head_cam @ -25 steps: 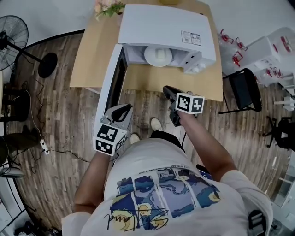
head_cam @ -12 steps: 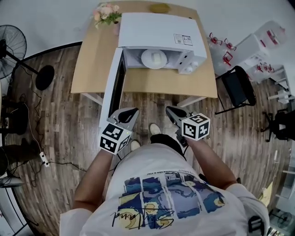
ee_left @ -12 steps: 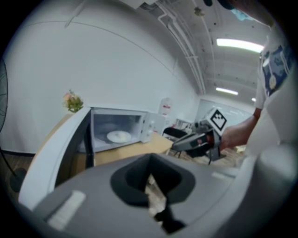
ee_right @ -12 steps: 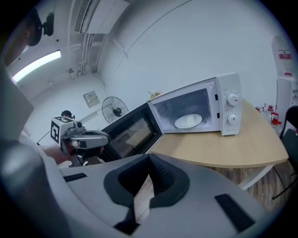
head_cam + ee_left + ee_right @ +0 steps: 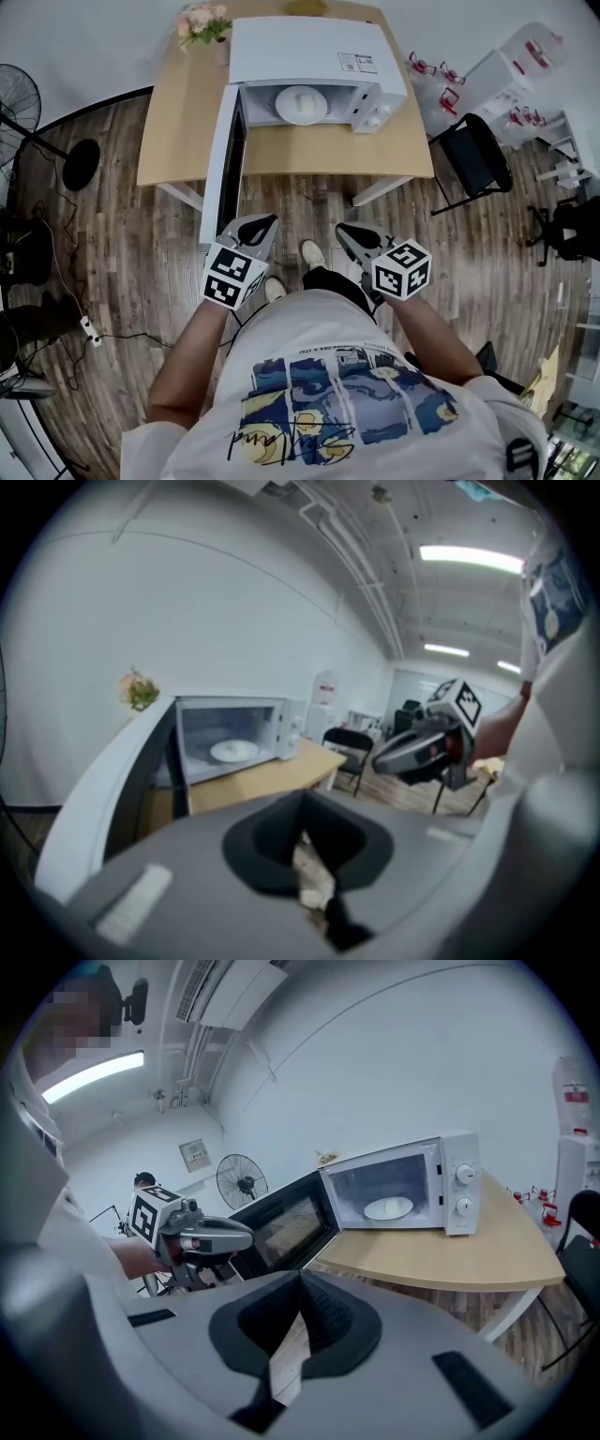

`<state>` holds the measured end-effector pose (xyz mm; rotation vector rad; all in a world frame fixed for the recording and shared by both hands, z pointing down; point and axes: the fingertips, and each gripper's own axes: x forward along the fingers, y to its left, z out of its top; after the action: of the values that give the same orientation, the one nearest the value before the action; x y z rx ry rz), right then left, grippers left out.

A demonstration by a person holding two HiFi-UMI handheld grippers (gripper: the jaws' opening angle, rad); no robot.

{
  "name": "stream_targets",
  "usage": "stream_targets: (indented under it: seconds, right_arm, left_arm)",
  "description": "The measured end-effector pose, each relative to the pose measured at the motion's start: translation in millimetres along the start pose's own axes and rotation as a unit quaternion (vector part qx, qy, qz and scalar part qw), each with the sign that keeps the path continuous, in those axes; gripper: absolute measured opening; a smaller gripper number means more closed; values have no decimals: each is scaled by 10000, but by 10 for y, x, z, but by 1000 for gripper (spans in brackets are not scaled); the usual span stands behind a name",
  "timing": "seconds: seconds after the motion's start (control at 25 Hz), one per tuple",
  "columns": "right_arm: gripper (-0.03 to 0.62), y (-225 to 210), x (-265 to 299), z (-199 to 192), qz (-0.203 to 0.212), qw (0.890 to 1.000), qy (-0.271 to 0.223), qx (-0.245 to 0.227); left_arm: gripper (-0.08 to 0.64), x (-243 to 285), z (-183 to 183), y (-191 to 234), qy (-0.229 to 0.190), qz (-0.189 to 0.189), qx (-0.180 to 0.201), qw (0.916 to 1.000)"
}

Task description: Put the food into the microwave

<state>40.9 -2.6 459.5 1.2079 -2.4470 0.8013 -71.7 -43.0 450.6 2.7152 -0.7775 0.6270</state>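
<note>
The white microwave (image 5: 305,47) stands on the wooden table (image 5: 178,131) with its door (image 5: 223,159) swung wide open to the left. Inside lies a white plate (image 5: 300,105) with a pale piece of food on it, also seen as the plate (image 5: 388,1207) in the right gripper view and the plate (image 5: 234,751) in the left gripper view. Both grippers hover over the floor in front of the table, close to the person's body. My left gripper (image 5: 267,221) is shut and empty, just below the door's lower end. My right gripper (image 5: 342,230) is shut with nothing in it.
A black chair (image 5: 473,159) stands right of the table. A standing fan (image 5: 19,98) and cables are on the wood floor at left. A flower pot (image 5: 200,21) sits on the table's far left corner. A white rack (image 5: 525,56) stands at far right.
My right gripper has drawn back from the table's front edge toward the body. The left gripper shifted slightly. The plate stays in the microwave.
</note>
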Motion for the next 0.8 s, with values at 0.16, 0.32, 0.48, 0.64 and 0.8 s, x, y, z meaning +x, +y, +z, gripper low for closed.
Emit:
stream_targets:
  seconds: [0.16,0.32,0.48,0.64,0.8]
  right_arm:
    - [6,115,-36,-16,25,9999,-8,-119]
    - [6,182,-79,15,37,9998,-19,-213]
    - [6,216,-124,55,10,9995,-53,-302]
    - [5,222,-165,74,-34,9993,-64,-375]
    - [5,205,-198,71,-49,9991,-33,-422]
  left_arm:
    - [8,-26,-9,-83,-15,-59,163,9998]
    - [8,-47,25,-186,-57,-131,281,9995]
    - [8,-63,50,-284,-137,-203,326,9992]
    - [8,-53,72,-363,-186,-286,313,9989]
    - [9,-14,78,-441,-204,-380,252,9988]
